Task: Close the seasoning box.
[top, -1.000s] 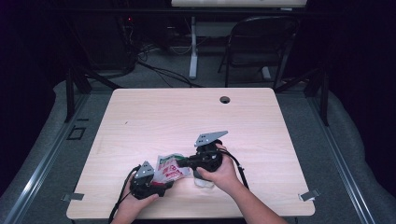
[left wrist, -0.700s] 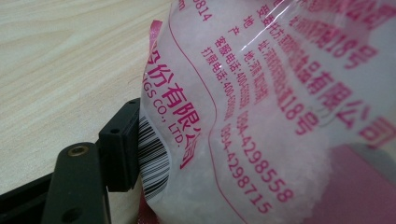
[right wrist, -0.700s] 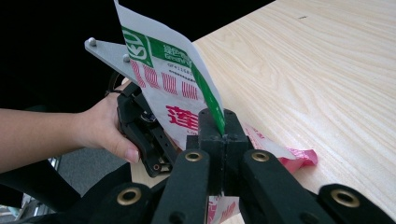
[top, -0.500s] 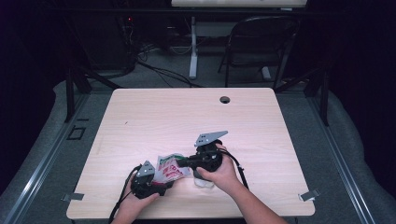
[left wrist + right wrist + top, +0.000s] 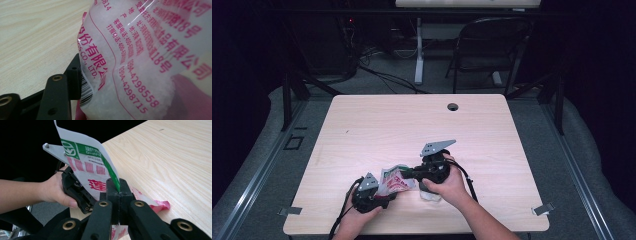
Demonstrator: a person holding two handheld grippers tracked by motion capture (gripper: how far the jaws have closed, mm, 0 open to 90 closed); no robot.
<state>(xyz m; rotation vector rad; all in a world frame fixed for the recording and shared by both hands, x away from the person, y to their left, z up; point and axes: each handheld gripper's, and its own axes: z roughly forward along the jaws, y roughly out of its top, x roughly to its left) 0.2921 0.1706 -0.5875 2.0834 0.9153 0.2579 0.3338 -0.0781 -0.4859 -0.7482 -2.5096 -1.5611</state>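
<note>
**Two grippers, one packet at the near edge**

The right gripper (image 5: pixel 119 192), jaws pressed together, pinches the packet (image 5: pixel 395 179) by its top edge, forearm angling in from the lower right. The left gripper (image 5: pixel 384 194) sits low by the table (image 5: pixel 412 125) edge; its jaws have just been closing with the packet between them, one jaw touching it.

I see the bag (image 5: pixel 86 167) as white film with a green band along its top edge, rows of red stripes and large red characters. In the left gripper view its clear panel (image 5: pixel 140 57) carries magenta print, a black barcode and white granules behind. Both grippers (image 5: pixel 117 192) are black with brass-coloured screws. The table (image 5: pixel 412 125) is pale wood grain.
</note>
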